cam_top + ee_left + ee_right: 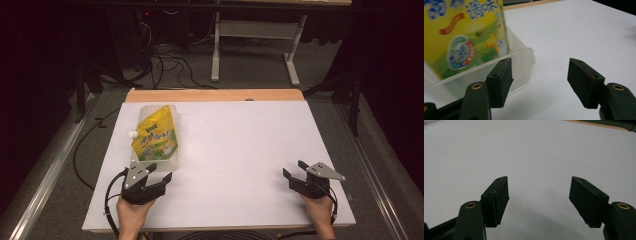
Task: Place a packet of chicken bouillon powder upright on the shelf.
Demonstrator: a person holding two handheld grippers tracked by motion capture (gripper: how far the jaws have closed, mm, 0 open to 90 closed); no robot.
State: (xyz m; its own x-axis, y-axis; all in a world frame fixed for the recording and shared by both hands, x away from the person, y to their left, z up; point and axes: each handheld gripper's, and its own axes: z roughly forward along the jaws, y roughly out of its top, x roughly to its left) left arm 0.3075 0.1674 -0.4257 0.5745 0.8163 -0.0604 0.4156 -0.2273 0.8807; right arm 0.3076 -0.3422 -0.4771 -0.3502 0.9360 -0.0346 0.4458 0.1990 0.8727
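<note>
While the person's left hand [131, 212] holds the left gripper [159, 171] just short of a clear plastic tray [174, 159], its jaws stand wide apart with nothing between them. One pad [500, 81] sits right beside the tray's near corner. A yellow pouch [155, 136] with a white cap lies in that tray, on the left part of the white table [235, 150]. Well apart, near the right front edge, the right gripper [294, 170] rests low over bare tabletop, jaws spread wide and empty.
</note>
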